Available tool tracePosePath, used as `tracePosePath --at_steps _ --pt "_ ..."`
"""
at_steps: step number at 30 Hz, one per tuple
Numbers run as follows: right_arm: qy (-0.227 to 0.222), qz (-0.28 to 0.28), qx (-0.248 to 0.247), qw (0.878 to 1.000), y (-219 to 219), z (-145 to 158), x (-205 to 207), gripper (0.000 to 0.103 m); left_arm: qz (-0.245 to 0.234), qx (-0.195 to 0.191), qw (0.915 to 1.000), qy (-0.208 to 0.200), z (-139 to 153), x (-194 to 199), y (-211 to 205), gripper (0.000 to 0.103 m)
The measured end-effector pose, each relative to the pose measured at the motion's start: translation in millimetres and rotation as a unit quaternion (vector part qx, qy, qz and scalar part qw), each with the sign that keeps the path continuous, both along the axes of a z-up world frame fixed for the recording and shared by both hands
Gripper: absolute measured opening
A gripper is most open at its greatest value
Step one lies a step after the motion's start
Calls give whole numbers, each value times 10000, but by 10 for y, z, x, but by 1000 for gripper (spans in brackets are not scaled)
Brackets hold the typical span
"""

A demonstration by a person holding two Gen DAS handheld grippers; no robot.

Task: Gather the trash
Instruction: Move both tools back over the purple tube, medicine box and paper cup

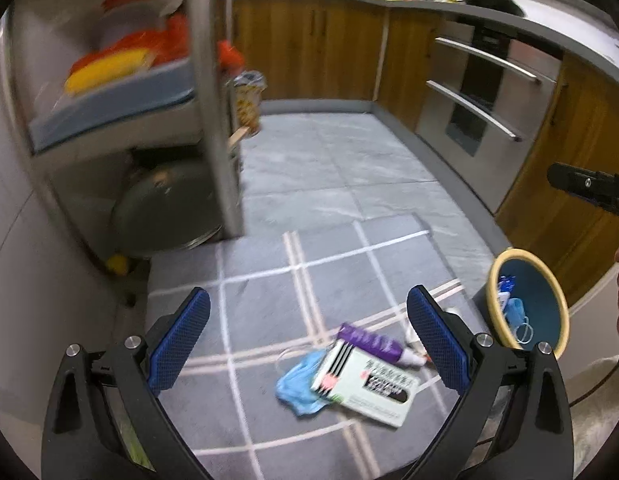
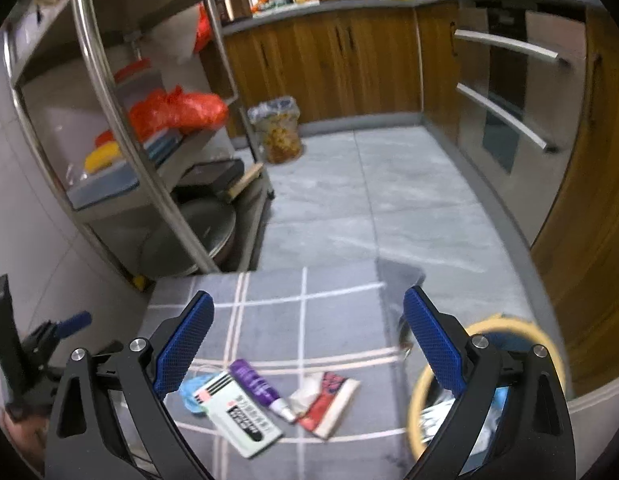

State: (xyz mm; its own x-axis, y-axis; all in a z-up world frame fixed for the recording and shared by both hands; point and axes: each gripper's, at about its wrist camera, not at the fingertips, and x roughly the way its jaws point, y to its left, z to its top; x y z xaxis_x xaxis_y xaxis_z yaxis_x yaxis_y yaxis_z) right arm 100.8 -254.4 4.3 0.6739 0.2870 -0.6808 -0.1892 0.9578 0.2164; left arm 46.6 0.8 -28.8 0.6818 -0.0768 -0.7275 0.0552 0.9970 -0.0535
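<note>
Trash lies on a grey checked rug (image 1: 269, 280): a white and black box (image 1: 365, 388), a purple tube (image 1: 373, 345) and a blue face mask (image 1: 299, 384). The right wrist view shows the same box (image 2: 237, 416), tube (image 2: 257, 386), mask (image 2: 191, 394) and a red and white packet (image 2: 329, 402). A blue bin with a yellow rim (image 1: 527, 304) holds several pieces of trash; it also sits low right (image 2: 489, 384). My left gripper (image 1: 309, 340) is open above the trash. My right gripper (image 2: 309, 344) is open beside the bin.
A steel rack (image 2: 149, 184) with pans and red bags stands left. A bag-lined waste basket (image 2: 277, 128) sits on the tiled floor. Wooden cabinets (image 1: 309, 44) and an oven (image 1: 481, 112) line the back and right.
</note>
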Motion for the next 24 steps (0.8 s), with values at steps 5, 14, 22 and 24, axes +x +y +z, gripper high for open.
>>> tracePosePath --at_steps 5,14,22,24 --pt "556 11 -346 9979 258 -445 56 95 209 -124 9996 143 -149 -6 223 97" --pt "1851 -638 -749 9778 254 -1226 420 95 233 -117 9996 121 -172 69 259 97" --pt "2658 -784 -677 9585 311 -1713 540 95 140 46 9995 264 -276 132 191 97" --pt "2776 -733 -692 9554 337 -1794 541 95 150 5 9995 264 -275 140 196 97"
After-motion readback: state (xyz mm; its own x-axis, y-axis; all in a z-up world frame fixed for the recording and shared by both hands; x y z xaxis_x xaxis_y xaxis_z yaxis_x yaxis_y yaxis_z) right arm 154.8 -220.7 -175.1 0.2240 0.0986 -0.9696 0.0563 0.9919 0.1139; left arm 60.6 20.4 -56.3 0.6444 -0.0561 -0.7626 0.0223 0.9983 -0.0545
